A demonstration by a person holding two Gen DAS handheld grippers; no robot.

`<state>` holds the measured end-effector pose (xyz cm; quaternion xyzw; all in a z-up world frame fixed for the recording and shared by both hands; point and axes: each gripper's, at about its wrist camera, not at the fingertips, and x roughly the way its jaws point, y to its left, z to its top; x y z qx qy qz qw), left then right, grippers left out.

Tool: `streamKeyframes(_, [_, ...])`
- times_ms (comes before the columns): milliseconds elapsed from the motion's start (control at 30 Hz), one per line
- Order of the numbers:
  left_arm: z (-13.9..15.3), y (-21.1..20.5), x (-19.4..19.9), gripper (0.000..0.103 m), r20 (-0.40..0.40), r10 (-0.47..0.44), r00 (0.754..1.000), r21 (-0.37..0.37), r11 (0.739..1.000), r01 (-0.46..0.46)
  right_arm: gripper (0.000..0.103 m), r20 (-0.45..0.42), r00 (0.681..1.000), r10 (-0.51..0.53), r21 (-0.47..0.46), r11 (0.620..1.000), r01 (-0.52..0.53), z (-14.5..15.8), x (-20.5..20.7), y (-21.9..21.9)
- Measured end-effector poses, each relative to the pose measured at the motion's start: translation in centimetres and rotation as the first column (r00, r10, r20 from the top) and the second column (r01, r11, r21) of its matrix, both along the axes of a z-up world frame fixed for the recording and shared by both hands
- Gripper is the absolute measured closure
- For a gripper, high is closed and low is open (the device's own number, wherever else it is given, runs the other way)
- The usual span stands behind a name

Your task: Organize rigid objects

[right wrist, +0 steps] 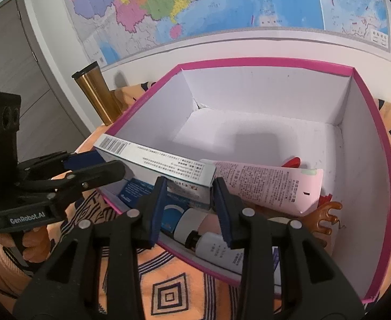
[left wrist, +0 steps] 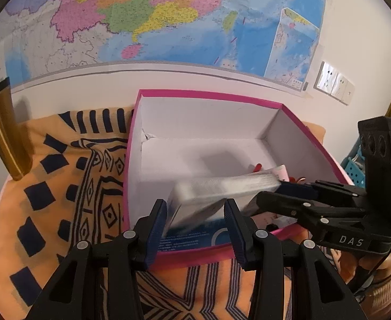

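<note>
Both my grippers clamp one white carton (right wrist: 155, 164): my left gripper (left wrist: 195, 213) takes one end, my right gripper (right wrist: 187, 194) the other. Its long axis runs along the pink box's near rim (left wrist: 195, 253), held above the pink tube (right wrist: 270, 184) inside.
</note>
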<state>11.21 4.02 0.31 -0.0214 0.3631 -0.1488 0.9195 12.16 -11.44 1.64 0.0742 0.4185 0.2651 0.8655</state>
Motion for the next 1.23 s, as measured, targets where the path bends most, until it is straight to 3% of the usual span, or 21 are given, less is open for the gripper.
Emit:
streamKeyframes(200, [0.2,0.3,-1.0,0.050,0.043,0.027,0.999,0.007,1.000,-0.027,0.064,0.032,0.999,-0.036,-0.040,0.999,0.037,0.4,-0.6,-0.4])
streamKeyframes(333, [0.6,0.2,-3.2,0.026,0.112,0.029,0.993,0.021,0.999,-0.032,0.060,0.110,0.993,-0.047,-0.058,0.997,0.053,1.7,-3.1,-1.5])
streamKeyframes(367, [0.8,0.2,-3.6,0.019,0.124,0.030,0.992,0.016,0.999,-0.032,0.056,0.132,0.990,-0.048,-0.063,0.996,0.057,2.0,-3.8,-1.7])
streamKeyframes(500, [1.2,-0.1,-6.3,0.012,0.186,0.027,0.982,-0.004,1.000,-0.027,0.043,0.240,0.969,-0.056,-0.094,0.992,0.080,3.4,-7.7,-2.5])
streamKeyframes(567, [1.1,-0.4,-7.5,0.001,0.199,0.023,0.980,-0.010,1.000,-0.021,0.035,0.284,0.957,-0.062,-0.116,0.988,0.099,3.5,-9.8,-2.7])
streamKeyframes(667, [0.5,-1.0,-9.1,0.000,0.216,0.035,0.976,0.002,0.999,-0.037,0.016,0.321,0.943,-0.085,-0.147,0.979,0.138,3.0,-12.1,-2.7])
streamKeyframes(800, [-0.4,-1.3,-10.1,0.000,0.190,0.063,0.980,0.020,0.997,-0.068,0.007,0.301,0.946,-0.116,-0.157,0.973,0.169,1.4,-13.5,-2.7])
streamKeyframes(1033, [-2.0,-1.5,-11.7,0.000,0.164,0.112,0.980,0.054,0.991,-0.122,0.006,0.247,0.955,-0.165,-0.154,0.966,0.206,-0.5,-14.5,-3.0])
streamKeyframes(1233, [-2.8,-1.9,-12.2,0.000,0.146,0.106,0.984,0.062,0.991,-0.116,0.006,0.237,0.959,-0.157,-0.154,0.968,0.196,-0.8,-15.3,-2.5])
